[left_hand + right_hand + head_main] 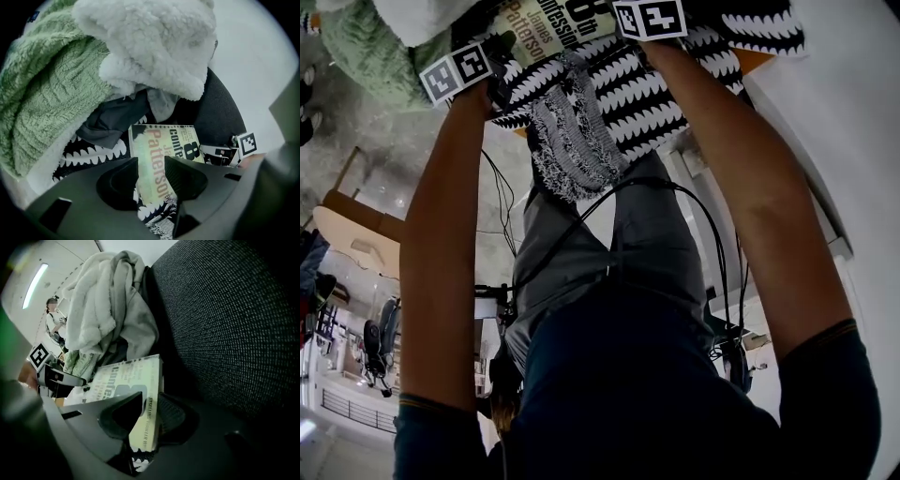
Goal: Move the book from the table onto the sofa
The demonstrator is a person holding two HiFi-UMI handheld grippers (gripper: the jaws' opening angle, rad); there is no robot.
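**Item 1: paperback book [546, 28], pale yellow-green cover, large black and red lettering.** It was at the sofa, not on a table, above a black-and-white zigzag-patterned throw [647, 84] spread over the seat. Its spine edge faced the dark grey woven sofa upholstery [225, 310]. No view settled whether its underside bore on the throw or hung just clear of it.

**Item 2: left hand-held gripper [151, 161].** The jaws were drawn in close on the near end of the book, with the cover lettering running up between them. Nothing else was in the grip.

**Item 3: right hand-held gripper [149, 397].** The jaws were closed across the book's thickness at the spine corner, one over the cover and one beneath. With a hold at each side, the book was probably kept level and stopped from flopping open on its way down.

**Item 4: soft furnishings heaped at the back of the seat.** These were a green knitted fleece blanket [42, 93] and a white fluffy fleece [150, 42], with a dark garment tucked below them. The heap left only the front strip of the throw free, which would explain why the book sat so near the seat's edge.

**Condition.** The book was at its destination with both grips on it. By this evidence, the task lacked only the release.
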